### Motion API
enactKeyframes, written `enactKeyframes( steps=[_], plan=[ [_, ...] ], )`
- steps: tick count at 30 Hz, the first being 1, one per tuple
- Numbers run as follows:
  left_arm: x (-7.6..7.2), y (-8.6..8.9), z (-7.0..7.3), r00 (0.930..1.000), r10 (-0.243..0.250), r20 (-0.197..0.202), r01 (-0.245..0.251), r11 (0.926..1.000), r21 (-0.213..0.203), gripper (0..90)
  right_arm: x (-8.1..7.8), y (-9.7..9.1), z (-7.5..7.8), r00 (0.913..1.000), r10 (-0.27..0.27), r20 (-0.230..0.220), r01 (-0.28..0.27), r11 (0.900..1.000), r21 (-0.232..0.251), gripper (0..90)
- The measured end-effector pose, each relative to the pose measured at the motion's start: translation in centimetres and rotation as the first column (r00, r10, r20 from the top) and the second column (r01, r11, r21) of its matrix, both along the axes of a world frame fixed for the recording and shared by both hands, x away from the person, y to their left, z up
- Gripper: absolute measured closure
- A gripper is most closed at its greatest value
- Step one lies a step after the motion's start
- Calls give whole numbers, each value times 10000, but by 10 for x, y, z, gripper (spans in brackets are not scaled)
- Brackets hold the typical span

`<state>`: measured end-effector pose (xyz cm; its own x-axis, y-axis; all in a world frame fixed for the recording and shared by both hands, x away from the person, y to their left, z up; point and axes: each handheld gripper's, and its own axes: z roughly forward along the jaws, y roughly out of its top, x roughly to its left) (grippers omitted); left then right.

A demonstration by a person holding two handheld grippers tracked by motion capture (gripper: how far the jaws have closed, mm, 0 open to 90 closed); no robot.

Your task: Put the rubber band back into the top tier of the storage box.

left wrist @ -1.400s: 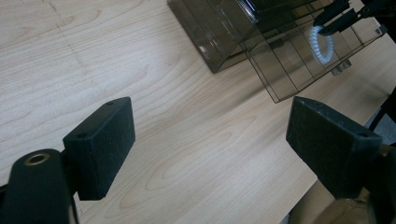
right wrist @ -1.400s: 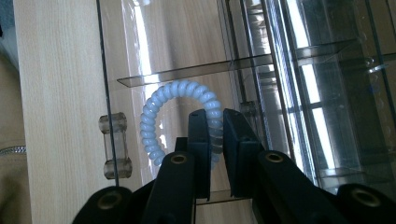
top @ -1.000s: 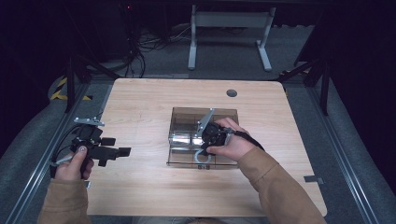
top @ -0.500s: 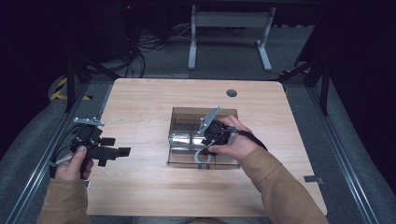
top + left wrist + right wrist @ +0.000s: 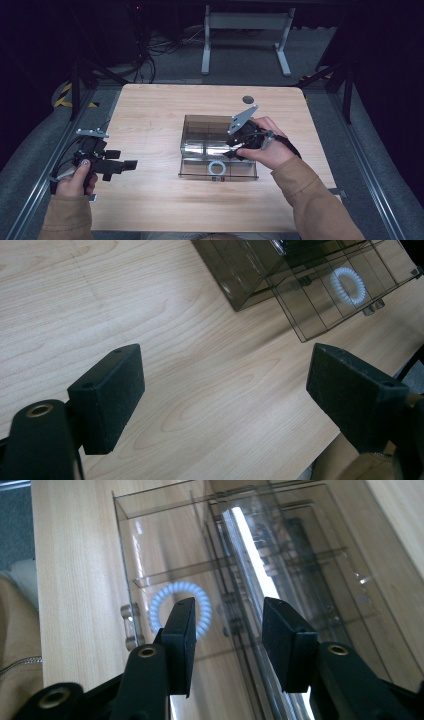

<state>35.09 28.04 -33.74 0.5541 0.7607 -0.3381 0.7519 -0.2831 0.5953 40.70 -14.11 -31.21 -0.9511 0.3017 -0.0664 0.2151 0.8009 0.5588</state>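
Surface: light wood-grain table (image 5: 150,120), bordered by grey floor and metal rails; the room beyond is dark, with a white stand (image 5: 245,35) behind. Left claw (image 5: 125,165) sits spread wide over bare wood, well apart from the box. Right claw (image 5: 231,150) hovers over the clear smoked-plastic drawer box (image 5: 200,131), jaws partly spread, pinching nothing. A white coiled hair tie (image 5: 170,600) lies in the pulled-out drawer (image 5: 245,172), just under the right claw's left jaw.
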Motion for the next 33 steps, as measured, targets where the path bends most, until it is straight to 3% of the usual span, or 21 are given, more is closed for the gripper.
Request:
enactKeyframes(
  steps=[9, 22, 33],
  plan=[
    [1, -1, -1, 10000, -43, -66, 43, 10000, 0, 162, 0, -37, 11, 9961, -853, 214, 847, 9960, 294, 585],
    [6, -5, -1, 9999, -165, -45, 165, 9999, 24, 162, -2, -88, 19, 9802, -1946, 370, 1916, 9788, 730, 567],
    [6, -5, -2, 9998, -156, -76, 156, 9999, 33, 162, -4, -126, 22, 9651, -2590, 382, 2561, 9642, 687, 575]
  ],
)
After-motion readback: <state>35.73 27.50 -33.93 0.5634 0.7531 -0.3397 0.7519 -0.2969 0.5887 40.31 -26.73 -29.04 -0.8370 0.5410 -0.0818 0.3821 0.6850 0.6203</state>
